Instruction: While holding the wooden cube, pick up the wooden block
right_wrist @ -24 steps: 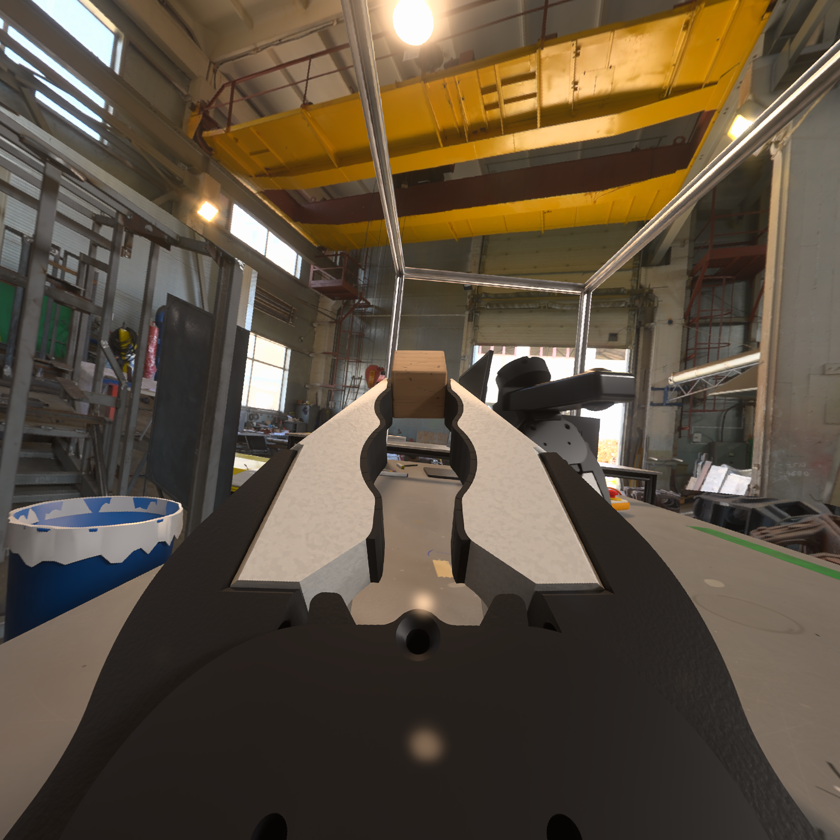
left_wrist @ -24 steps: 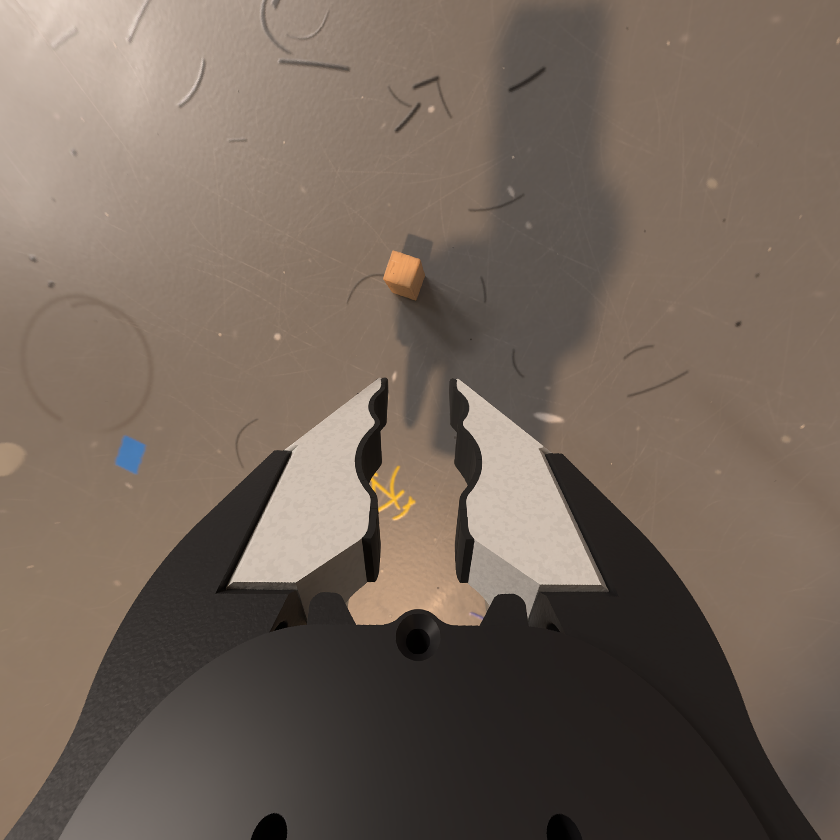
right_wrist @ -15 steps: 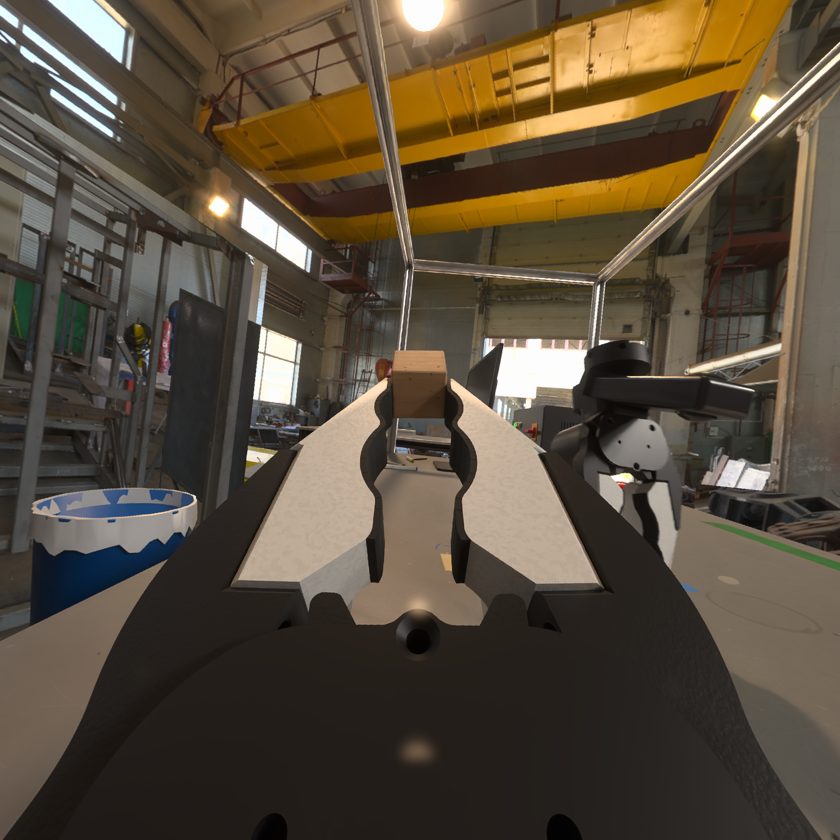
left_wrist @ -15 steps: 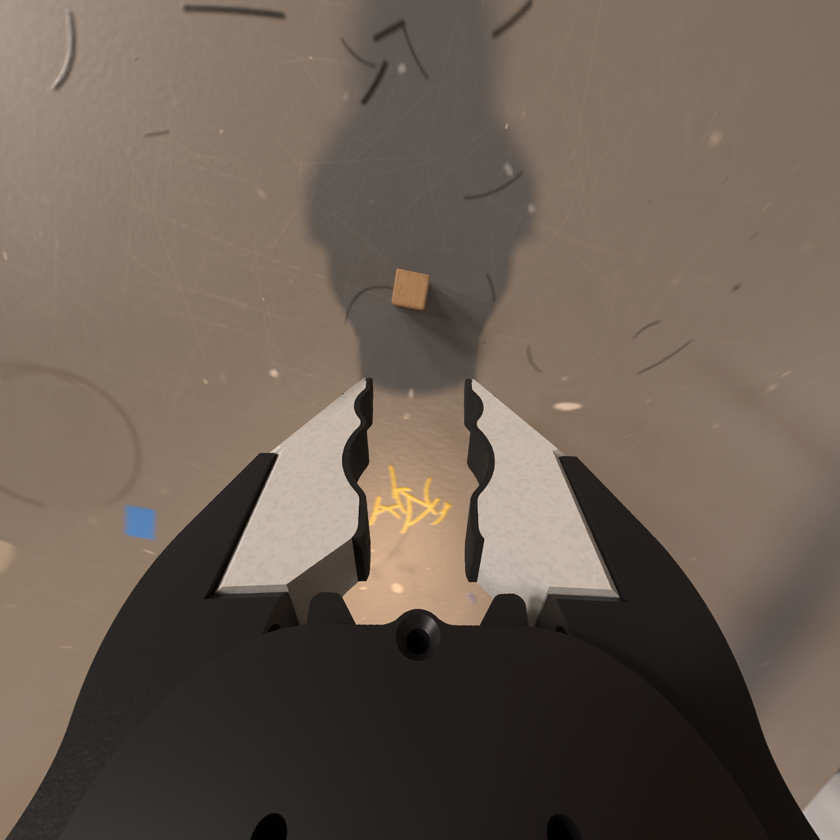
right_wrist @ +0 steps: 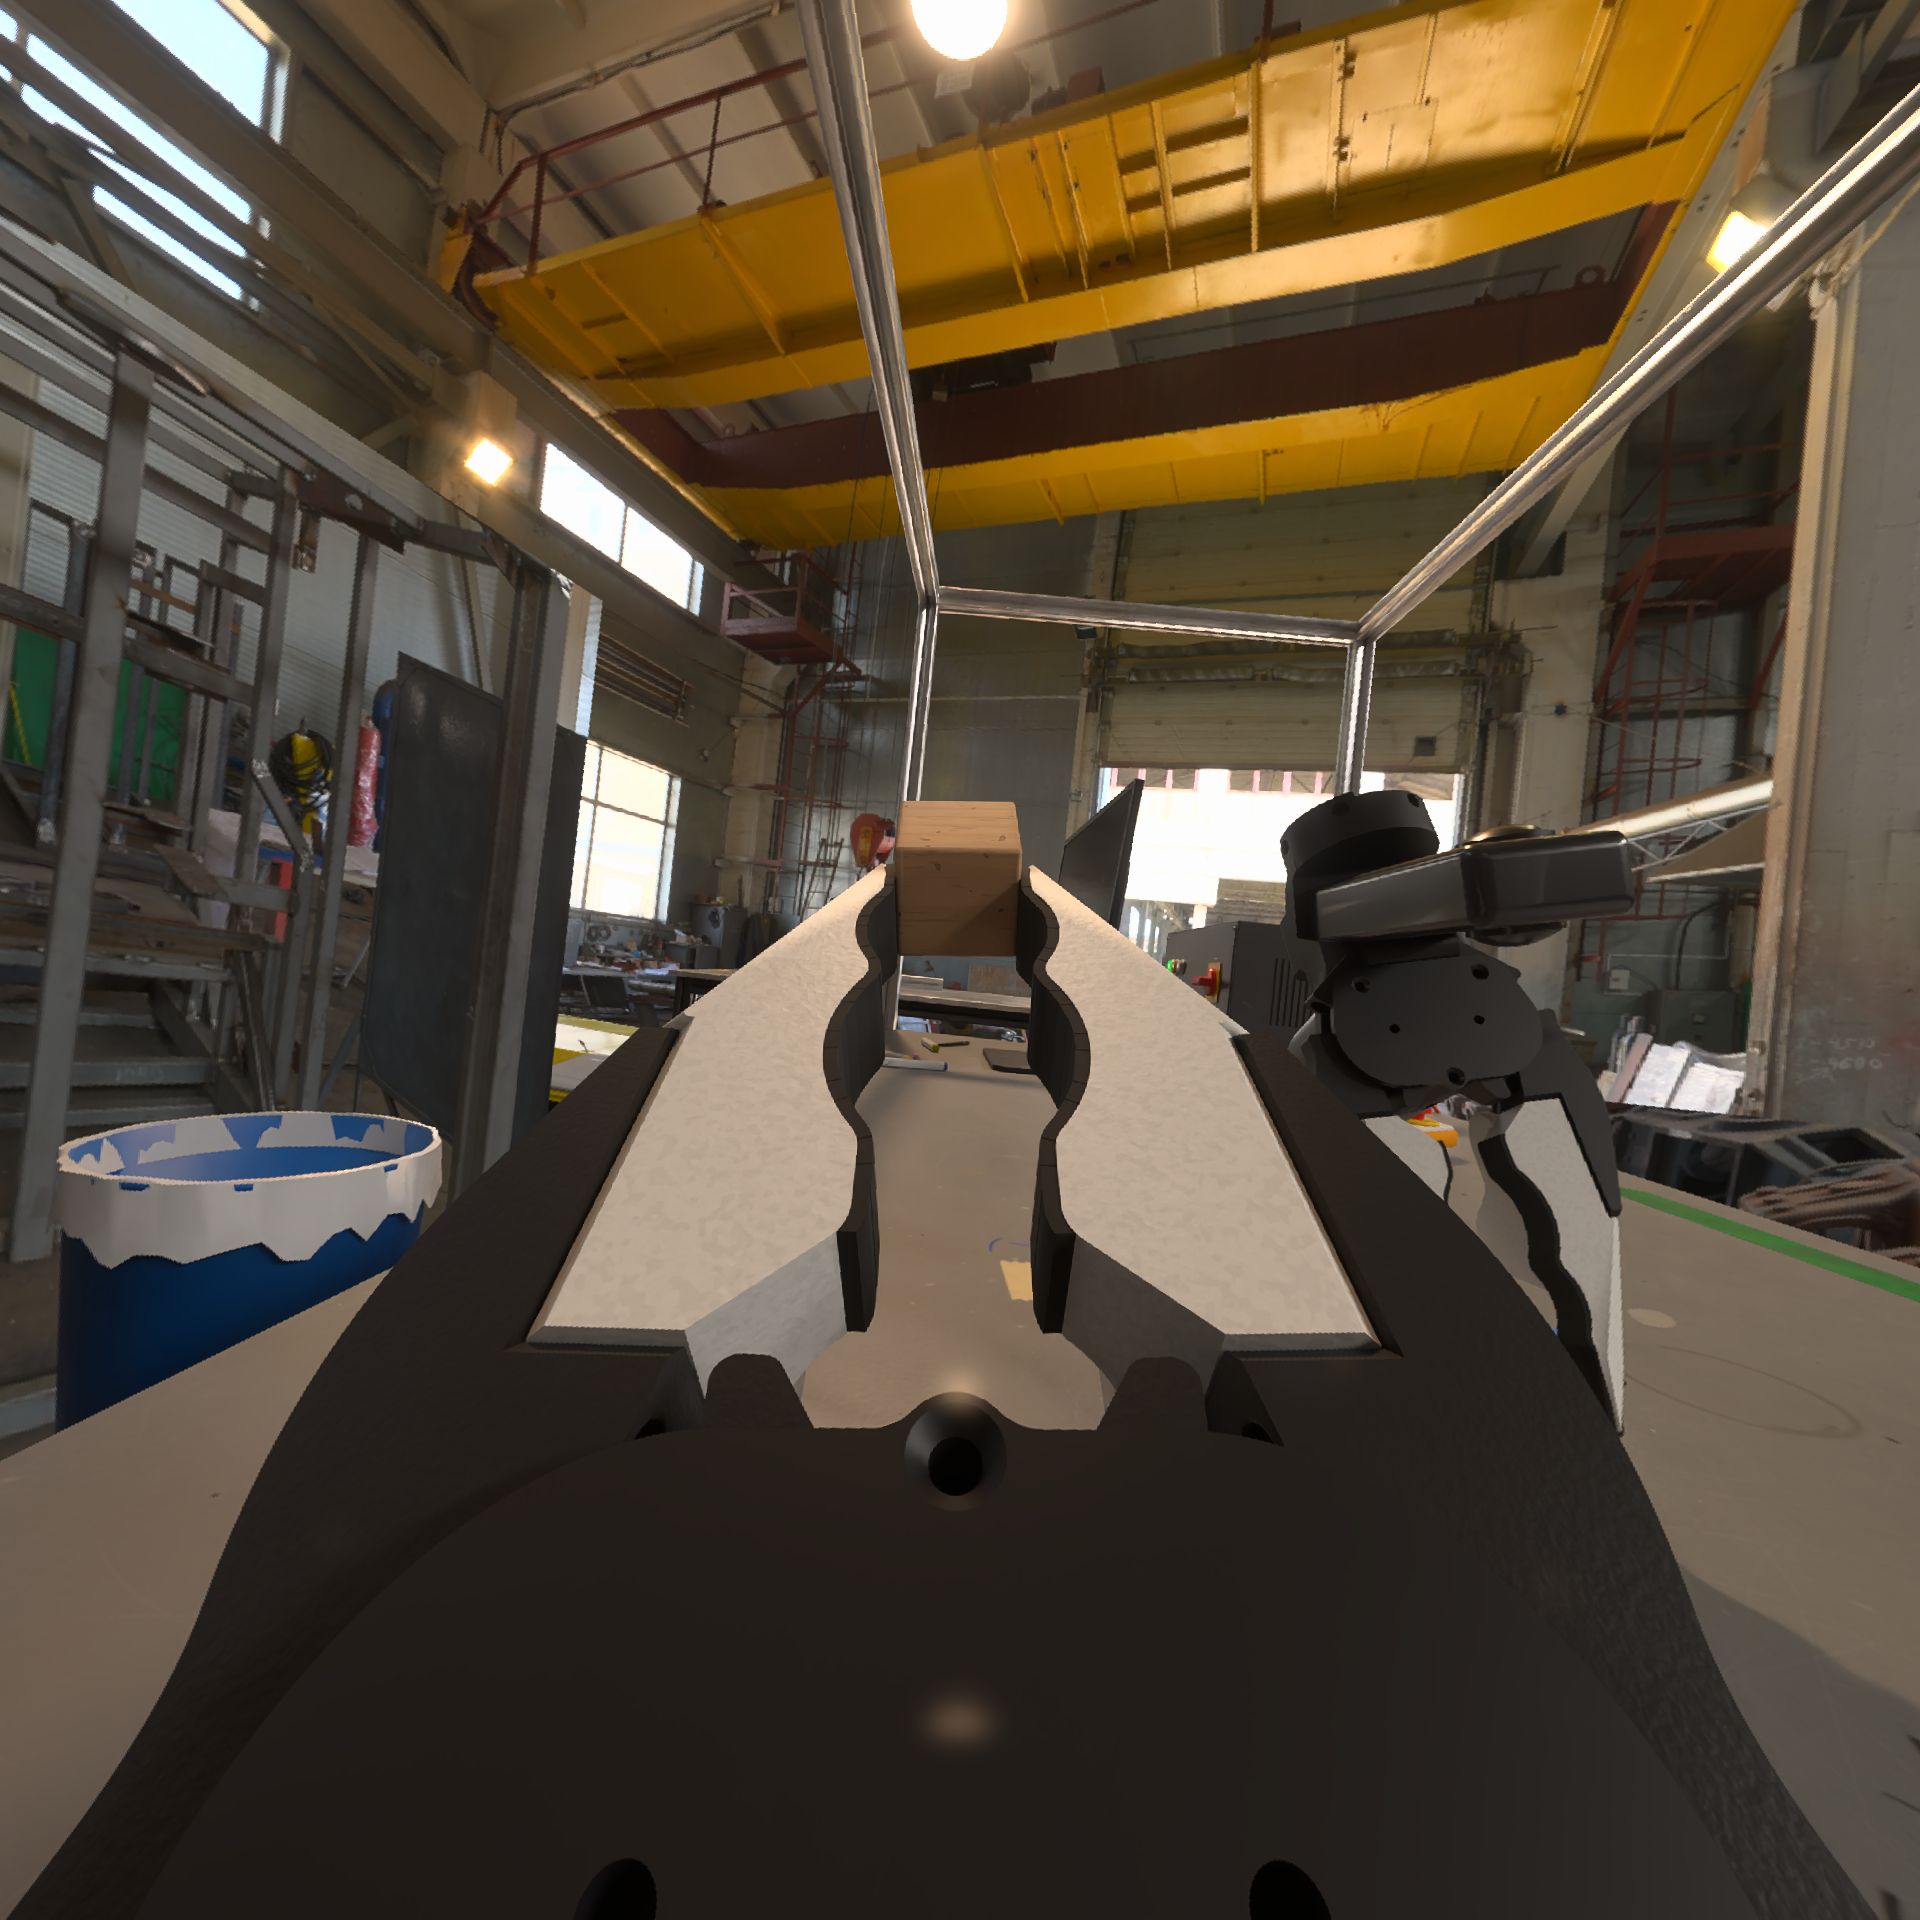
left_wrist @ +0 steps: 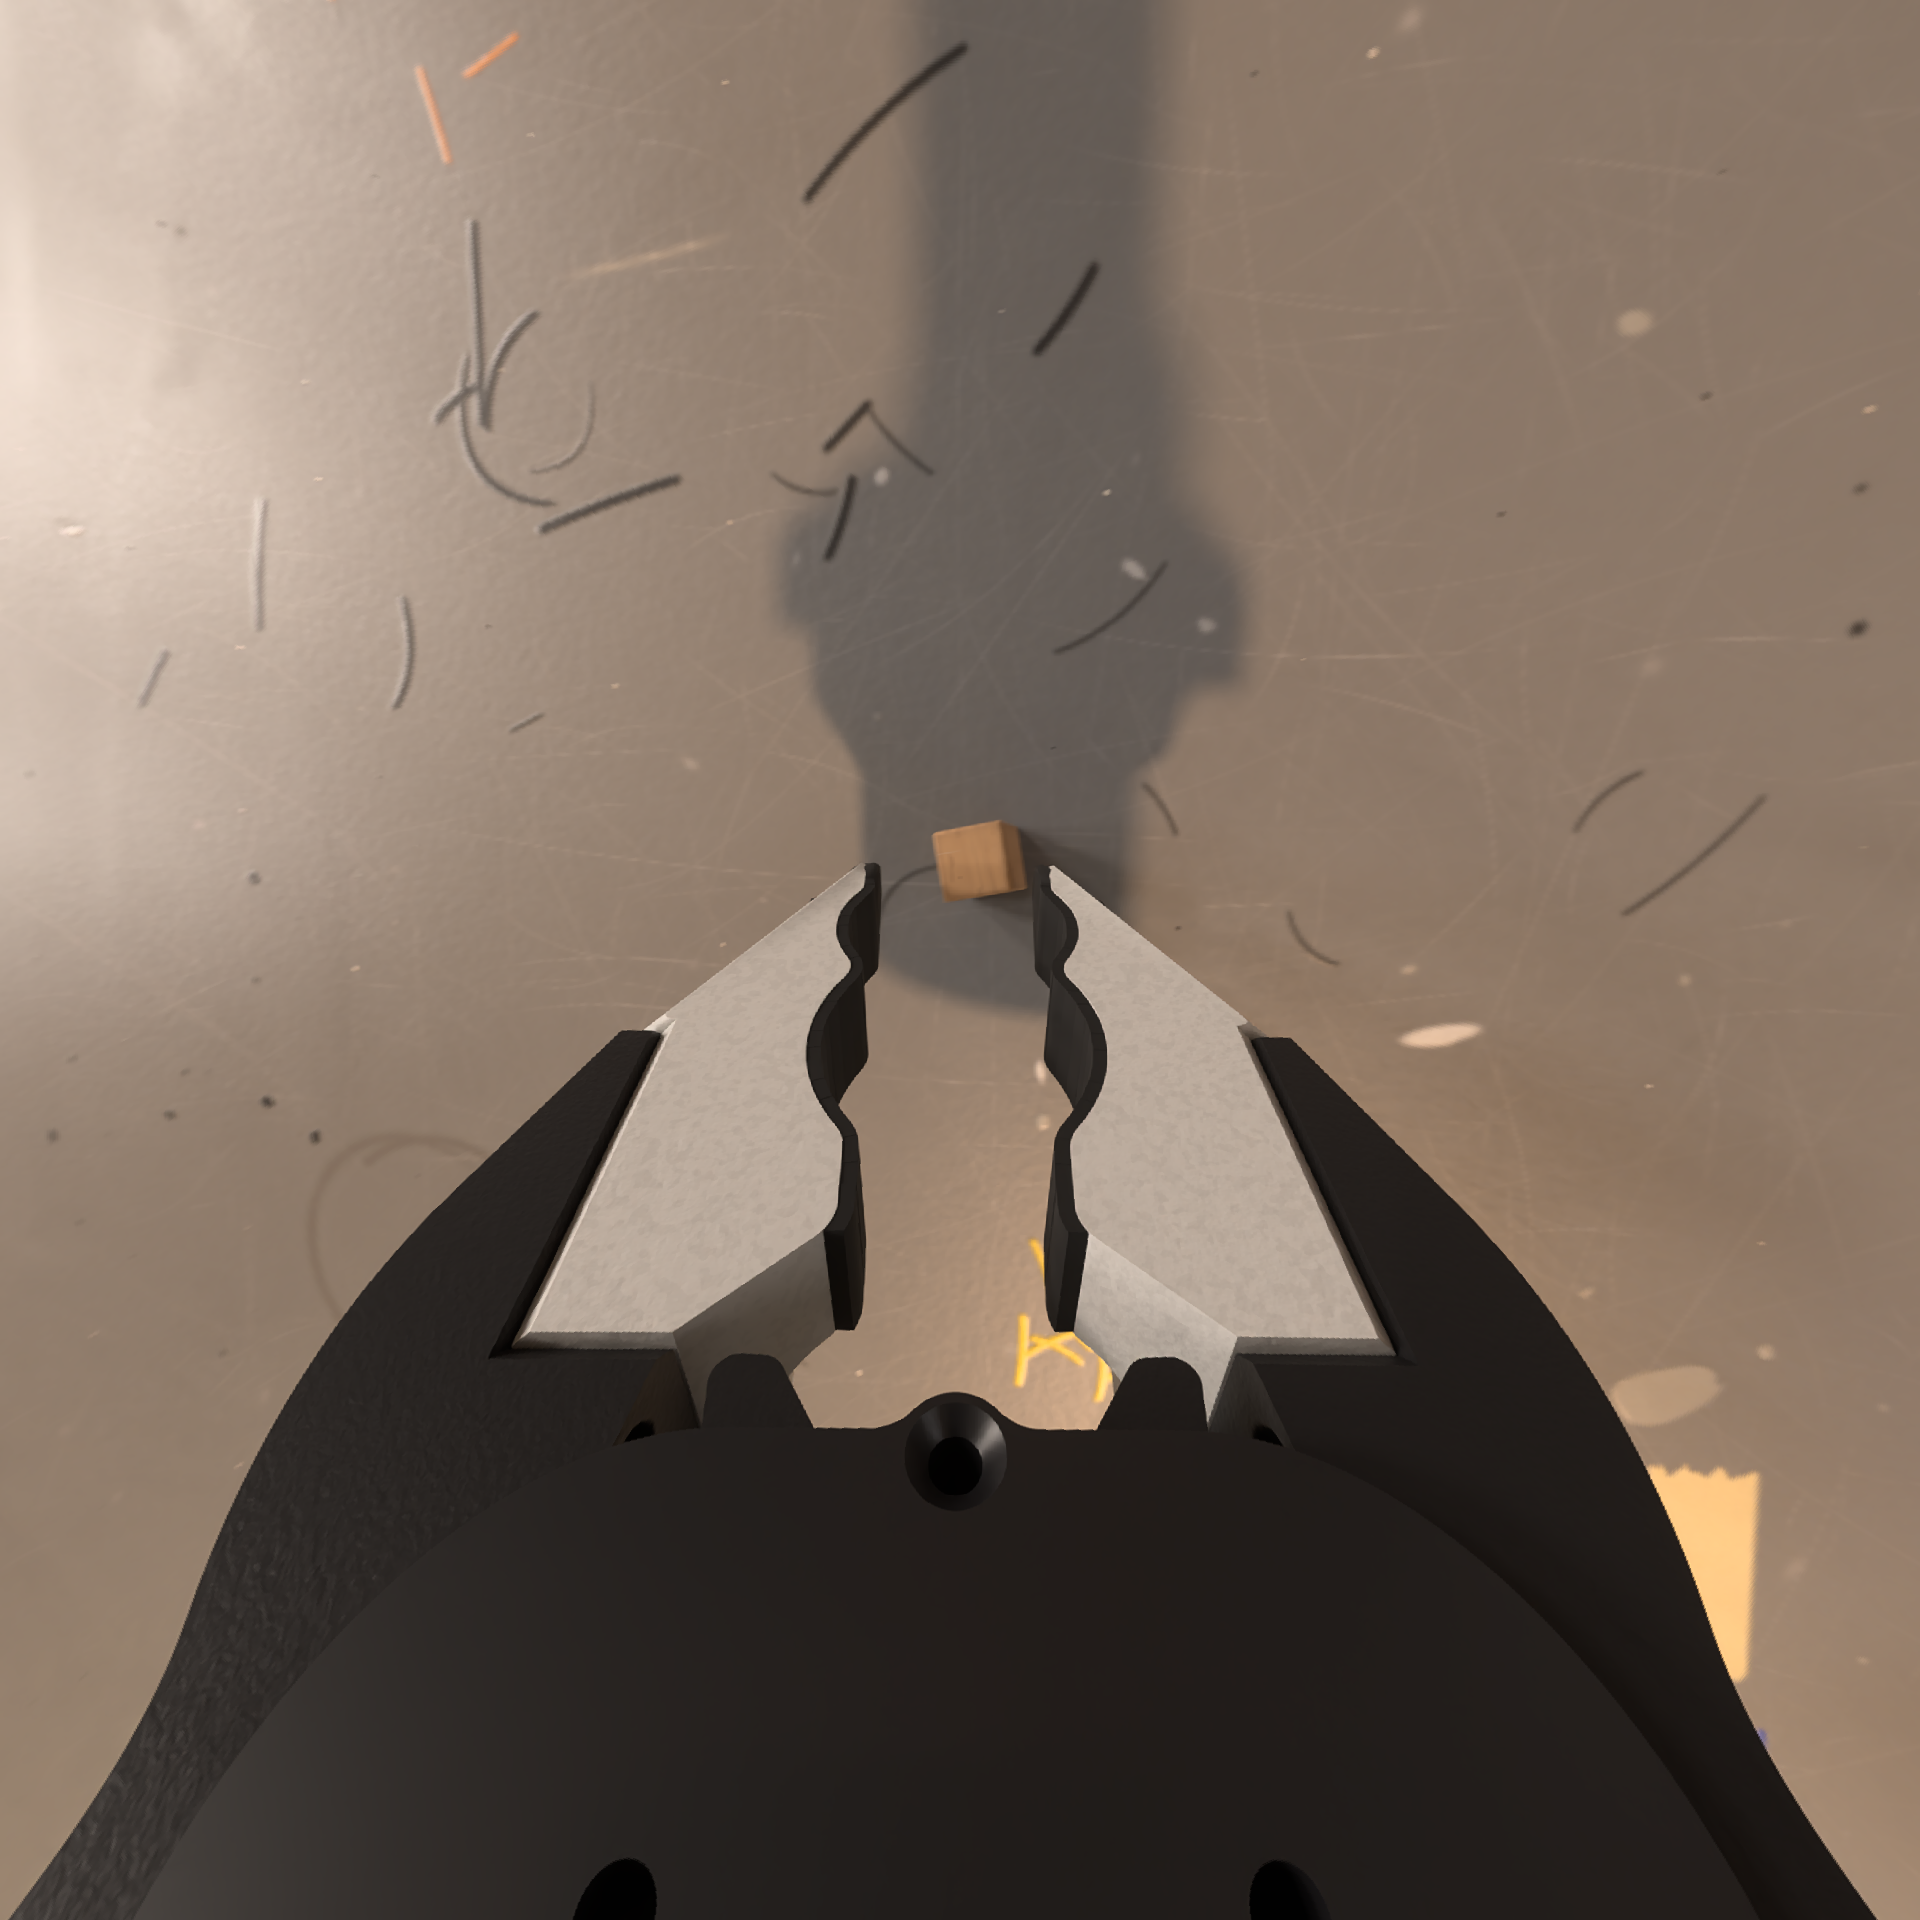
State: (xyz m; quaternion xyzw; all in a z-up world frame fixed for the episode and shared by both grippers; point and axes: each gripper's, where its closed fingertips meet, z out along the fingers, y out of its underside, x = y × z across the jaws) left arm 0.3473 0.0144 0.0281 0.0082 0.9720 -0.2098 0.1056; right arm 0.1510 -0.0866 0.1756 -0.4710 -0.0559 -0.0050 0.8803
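- The left gripper (left_wrist: 956,883) is pointing down at the desk (left_wrist: 1558,520), with its jaws standing apart and nothing sitting between them.
- The wooden block (left_wrist: 977,858) is lying on the desk just past the left gripper's fingertips, lined up with the gap and a little nearer the right finger; whether it is touching that finger cannot be told.
- The block is sitting inside a dark shadow that is spreading ahead of the gripper.
- Yellow scribbles (left_wrist: 1049,1361) are showing on the desk through the gap near the base of the fingers, partly hidden by the right finger.
- A pale orange patch (left_wrist: 1704,1558) is lying on the desk to the right of the left gripper's body, and dark scratch marks are scattered over the surface ahead.
- The right gripper (right_wrist: 956,883) is facing level across the desk (right_wrist: 1766,1455), with its jaws closed in on the wooden cube (right_wrist: 956,878).
- The cube is being held at the very tips of the fingers, its sides pressing against both inner pads and its top standing clear above them.
- In the right wrist view, the left gripper (right_wrist: 1558,1278) is hanging ahead and to the right, fingers pointing down toward the desk; the block itself is hidden from this view.
- A blue drum (right_wrist: 239,1257) with a torn white rim is standing off to the left of the right gripper, beyond the desk's edge.
- A bare metal frame (right_wrist: 1143,613) is rising ahead of the right gripper.
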